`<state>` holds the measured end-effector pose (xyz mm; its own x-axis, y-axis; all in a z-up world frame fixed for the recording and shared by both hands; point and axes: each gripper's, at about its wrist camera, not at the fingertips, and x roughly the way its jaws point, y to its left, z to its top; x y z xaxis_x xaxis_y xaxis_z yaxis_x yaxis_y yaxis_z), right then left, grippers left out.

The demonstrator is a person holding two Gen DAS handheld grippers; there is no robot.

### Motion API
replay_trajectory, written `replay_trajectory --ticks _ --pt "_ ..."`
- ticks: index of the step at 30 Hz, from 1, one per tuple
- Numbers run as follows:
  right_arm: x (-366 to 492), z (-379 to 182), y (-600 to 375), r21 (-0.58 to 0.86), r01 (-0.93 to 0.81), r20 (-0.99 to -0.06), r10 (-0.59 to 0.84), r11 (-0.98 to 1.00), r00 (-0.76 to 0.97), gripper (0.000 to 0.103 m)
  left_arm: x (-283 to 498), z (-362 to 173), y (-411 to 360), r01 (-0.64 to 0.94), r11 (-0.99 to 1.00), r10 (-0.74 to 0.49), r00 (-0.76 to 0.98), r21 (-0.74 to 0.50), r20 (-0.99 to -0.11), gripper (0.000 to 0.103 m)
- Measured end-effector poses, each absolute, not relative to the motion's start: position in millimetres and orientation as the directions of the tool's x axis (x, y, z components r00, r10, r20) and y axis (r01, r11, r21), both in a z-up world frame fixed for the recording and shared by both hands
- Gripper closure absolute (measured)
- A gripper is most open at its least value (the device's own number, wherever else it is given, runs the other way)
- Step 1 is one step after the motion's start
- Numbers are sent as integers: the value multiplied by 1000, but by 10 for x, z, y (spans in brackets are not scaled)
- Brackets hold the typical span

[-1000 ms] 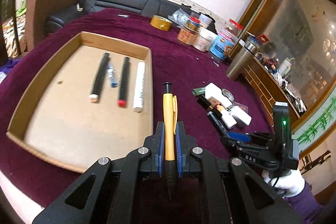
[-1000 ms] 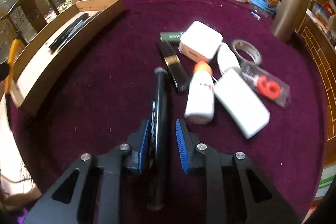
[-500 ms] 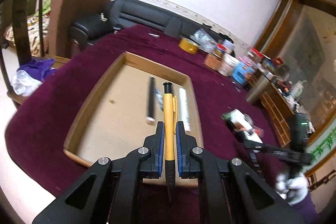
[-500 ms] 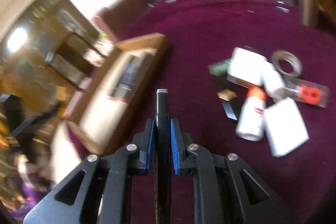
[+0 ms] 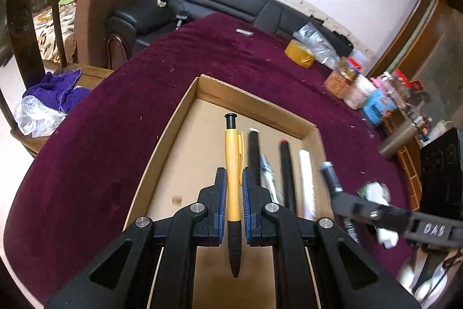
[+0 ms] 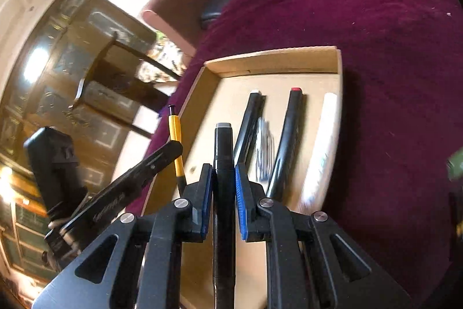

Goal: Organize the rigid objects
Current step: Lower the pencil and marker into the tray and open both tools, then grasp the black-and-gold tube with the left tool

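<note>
The left gripper point(image 5: 233, 187) is closed on a yellow pen point(image 5: 233, 164), its blue pads pressed against the barrel about halfway along, so the black plunger end sticks out ahead and the dark grip end trails back between the arms; a mid-barrel hold like this probably keeps the pen level and lets it be laid down parallel to what is already stored. The right gripper point(image 6: 222, 187) is likewise clamped on a black marker point(image 6: 223, 161), held lengthwise with its grey-tipped cap pointing forward. Both tools hang over the cardboard tray point(image 5: 185, 118), which serves as the landmark: the yellow pen sits above the tray's open floor, to the left of the row inside it, while the black marker is over the tray's near part, just left of the same row. That row lies along the tray's right wall: a black pen point(image 6: 249, 123), a blurred clear pen point(image 6: 264, 146) touching it, a red-capped marker point(image 6: 288, 135) and a white marker point(image 6: 324, 141) nearest the wall, all aligned the same way, seemingly so that each new piece slots in beside the last. Beyond the tray's far wall, on the maroon tablecloth point(image 5: 115, 112), stand a roll of yellow tape point(image 5: 299, 57) and several jars point(image 5: 344, 80), well apart from the sorting.
</note>
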<state>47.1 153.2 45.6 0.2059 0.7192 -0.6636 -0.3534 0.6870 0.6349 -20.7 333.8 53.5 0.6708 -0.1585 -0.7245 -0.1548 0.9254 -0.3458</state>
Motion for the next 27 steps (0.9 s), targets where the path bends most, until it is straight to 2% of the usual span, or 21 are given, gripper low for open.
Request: replay_trajectory --ticks 7,8,10,11,12,17,19,20,23,27 --pt "776 381 1724 562 -327 -722 643 760 256 87 54 322 3436 -199 919 -143 634 -339 -760 94" --pt "788 389 1716 549 -330 -724 634 768 270 85 48 320 3443 -201 916 -149 635 -348 -758 90" --pt "793 424 1689 529 -345 -722 625 775 297 69 12 325 3449 -203 912 -152 638 -356 -755 69" --pt "792 455 1646 524 -344 -719 621 779 312 65 -8 341 3453 -203 910 -153 645 -362 -748 58" --pt "775 501 1584 532 -344 -705 630 773 324 62 -37 373 3451 -202 908 -154 653 -367 -741 57" --pt "675 772 1054 512 -366 -666 628 777 403 60 -214 528 3393 -181 899 -186 668 -400 -720 57" --pt "627 881 610 468 -337 -668 577 817 470 47 -356 624 3314 -162 896 -206 674 -413 -710 56" --pt "614 899 458 446 -320 -671 549 836 497 46 -450 691 3248 -144 894 -222 683 -425 -696 53" --pt "553 893 -206 336 -234 -704 408 913 582 46 -741 852 3005 -78 882 -278 711 -465 -646 42" --pt "539 714 -761 337 -127 -739 346 933 578 46 -1010 985 2539 34 889 -335 727 -457 -599 41"
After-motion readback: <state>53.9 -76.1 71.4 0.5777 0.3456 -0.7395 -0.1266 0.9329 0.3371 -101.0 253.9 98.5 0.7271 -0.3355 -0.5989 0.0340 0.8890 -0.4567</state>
